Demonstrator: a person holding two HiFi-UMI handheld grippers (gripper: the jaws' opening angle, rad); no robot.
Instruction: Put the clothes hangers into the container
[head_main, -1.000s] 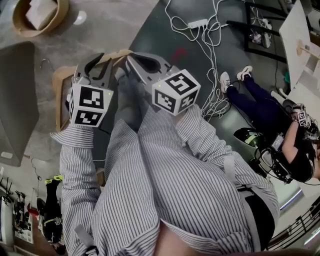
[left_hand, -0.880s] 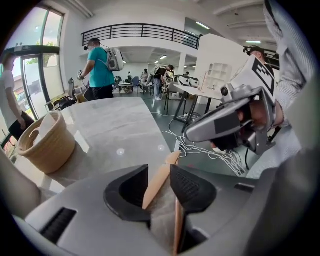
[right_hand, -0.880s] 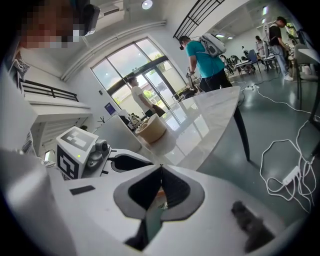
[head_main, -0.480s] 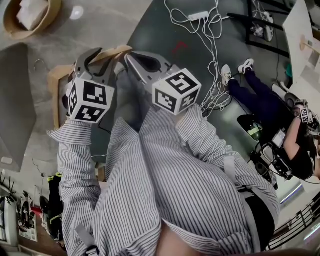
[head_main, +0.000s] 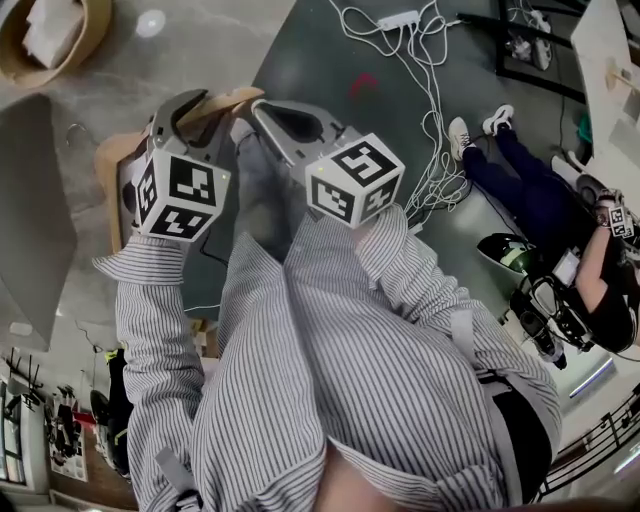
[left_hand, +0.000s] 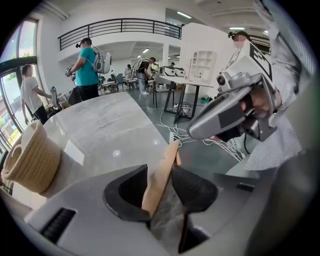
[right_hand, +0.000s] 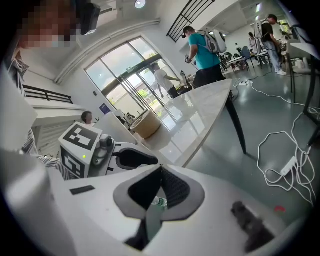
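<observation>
Grey marble tabletop (head_main: 200, 60): brown cardboard box (head_main: 112, 175) at its edge, with what looks like a thin wire clothes hanger (head_main: 84, 130) beside it. Left gripper (left_hand: 160, 172) spread, box flap (left_hand: 169, 156) between jaws, unpinched. Right gripper (right_hand: 159, 170) pressed together, empty. Hanger probably light, stiff, slippery; take the hook neck

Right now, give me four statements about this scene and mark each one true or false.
A box flap stands between the left gripper's jaws. True.
The right gripper's jaws stand wide apart. False: they are together, with nothing held.
A basket sits on the table. True.
Nobody is on the floor by the cables. False: a person sits there.
</observation>
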